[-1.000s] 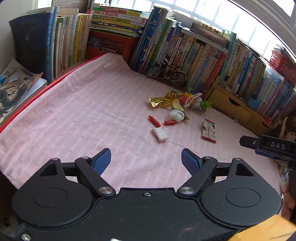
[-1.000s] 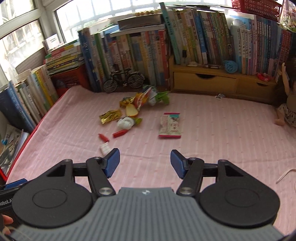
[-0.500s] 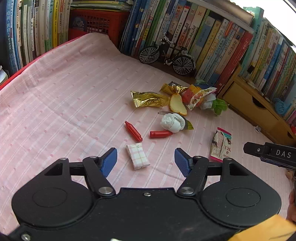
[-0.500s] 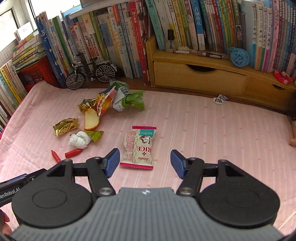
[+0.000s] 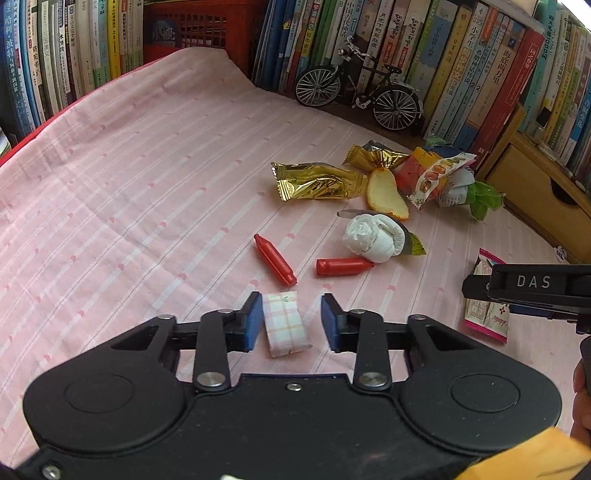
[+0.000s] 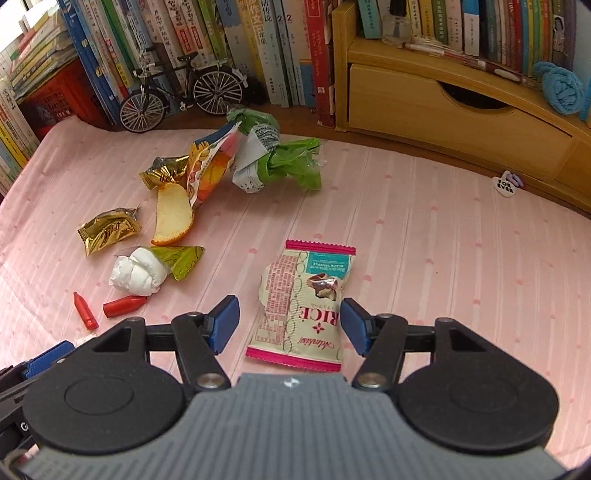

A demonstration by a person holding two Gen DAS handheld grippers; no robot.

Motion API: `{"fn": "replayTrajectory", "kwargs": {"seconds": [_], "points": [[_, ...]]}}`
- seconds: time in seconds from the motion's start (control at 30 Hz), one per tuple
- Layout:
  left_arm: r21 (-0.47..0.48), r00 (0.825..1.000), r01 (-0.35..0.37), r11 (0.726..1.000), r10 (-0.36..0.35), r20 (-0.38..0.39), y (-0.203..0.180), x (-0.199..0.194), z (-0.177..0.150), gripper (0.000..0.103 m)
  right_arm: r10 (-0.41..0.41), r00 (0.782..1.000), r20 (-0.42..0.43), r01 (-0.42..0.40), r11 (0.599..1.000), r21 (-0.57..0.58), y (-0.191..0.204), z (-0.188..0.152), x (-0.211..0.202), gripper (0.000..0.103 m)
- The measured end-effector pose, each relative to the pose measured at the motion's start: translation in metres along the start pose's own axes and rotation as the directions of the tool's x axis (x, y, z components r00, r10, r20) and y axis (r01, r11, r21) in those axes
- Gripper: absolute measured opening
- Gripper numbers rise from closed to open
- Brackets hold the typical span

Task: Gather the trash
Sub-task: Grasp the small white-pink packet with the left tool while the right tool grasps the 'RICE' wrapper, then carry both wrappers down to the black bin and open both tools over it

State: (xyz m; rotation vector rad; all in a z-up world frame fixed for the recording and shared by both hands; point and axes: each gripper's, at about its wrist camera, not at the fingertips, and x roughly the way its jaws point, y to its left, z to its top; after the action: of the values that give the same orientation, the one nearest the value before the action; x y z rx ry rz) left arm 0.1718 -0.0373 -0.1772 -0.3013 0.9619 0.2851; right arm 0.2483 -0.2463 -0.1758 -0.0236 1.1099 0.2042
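Observation:
A small pink-checked candy wrapper [image 5: 284, 324] lies on the pink cloth between the blue pads of my open left gripper [image 5: 291, 320]; the left pad touches it, the right pad stands apart. A white and pink rice snack packet [image 6: 301, 306] lies between the fingers of my open right gripper [image 6: 290, 325], untouched on both sides. Further out lie two red caps [image 5: 275, 260], a wad of white tissue [image 5: 373, 238], gold wrappers [image 5: 317, 181], an orange peel [image 5: 386, 195] and a crumpled green wrapper [image 6: 286, 164].
Rows of books [image 5: 461, 66] and a red crate [image 5: 192, 26] line the back and left. A model bicycle [image 5: 360, 90] stands before the books. A wooden drawer shelf [image 6: 454, 107] sits at the right. The other gripper's body [image 5: 532, 290] reaches in at the right.
Both grippers moved forward and down toward the cloth. The checked wrapper now sits between the left fingers, which have narrowed, and the rice packet now sits between the right fingers.

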Motion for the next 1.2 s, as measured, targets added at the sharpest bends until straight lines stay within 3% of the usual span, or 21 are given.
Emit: {"fn": "replayTrajectory", "kwargs": {"seconds": [0.07, 0.17, 0.33, 0.83, 1.2], "points": [[0.007, 1.0, -0.001, 1.0, 0.001, 0.007, 0.0, 0.0, -0.002, 0.02, -0.01, 1.0, -0.021, 0.01, 1.0, -0.009, 0.002, 0.001, 0.007, 0.07], [0.013, 1.0, 0.013, 1.0, -0.013, 0.018, 0.001, -0.005, -0.003, 0.019, 0.0, 1.0, -0.025, 0.0, 1.0, -0.001, 0.001, -0.001, 0.009, 0.056], [0.05, 0.999, 0.028, 0.998, -0.03, 0.037, -0.003, -0.018, -0.009, 0.019, 0.03, 0.999, -0.014, -0.029, 0.999, 0.024, -0.004, -0.006, 0.001, 0.051], [0.09, 0.996, 0.052, 0.995, -0.059, 0.069, -0.002, -0.059, -0.026, 0.019, 0.097, 0.995, 0.017, -0.098, 0.992, 0.079, -0.008, -0.04, -0.044, 0.05], [0.076, 0.992, 0.062, 0.995, -0.07, 0.109, 0.034, -0.118, -0.062, 0.019, 0.113, 0.993, 0.028, -0.115, 0.992, 0.06, 0.012, -0.093, -0.092, 0.05]]}}
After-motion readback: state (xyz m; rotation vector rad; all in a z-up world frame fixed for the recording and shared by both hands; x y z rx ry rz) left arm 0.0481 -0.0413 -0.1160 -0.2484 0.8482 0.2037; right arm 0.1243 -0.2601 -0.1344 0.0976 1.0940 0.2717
